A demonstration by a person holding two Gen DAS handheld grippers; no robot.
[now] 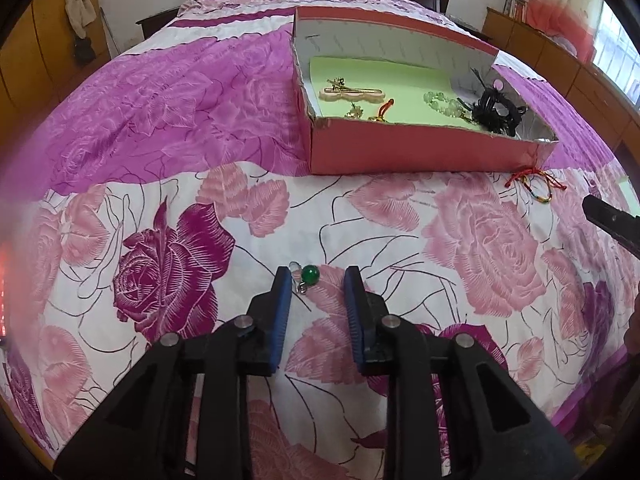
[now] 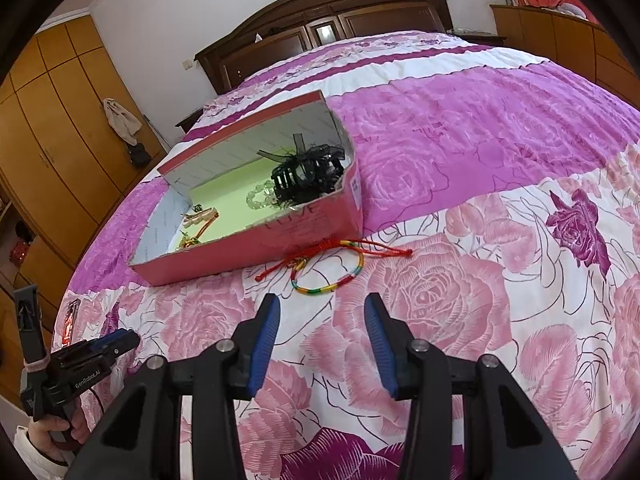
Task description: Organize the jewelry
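A red cardboard box (image 1: 420, 152) (image 2: 224, 258) with a green floor lies on the bed. It holds a black hair claw (image 1: 494, 112) (image 2: 304, 174), a pale bead bracelet (image 1: 440, 102) (image 2: 258, 196), a pink clip (image 1: 352, 94) and gold pieces. A green bead earring (image 1: 309, 275) lies on the bedspread between the tips of my open left gripper (image 1: 318, 280). A red and rainbow cord bracelet (image 2: 328, 268) (image 1: 534, 184) lies just beyond my open, empty right gripper (image 2: 322, 304), in front of the box.
The floral pink bedspread (image 2: 480, 280) covers the whole bed. The left gripper and the hand holding it show at the lower left of the right wrist view (image 2: 80, 360). Wooden wardrobes (image 2: 52, 128) and a dark headboard (image 2: 328, 28) stand beyond.
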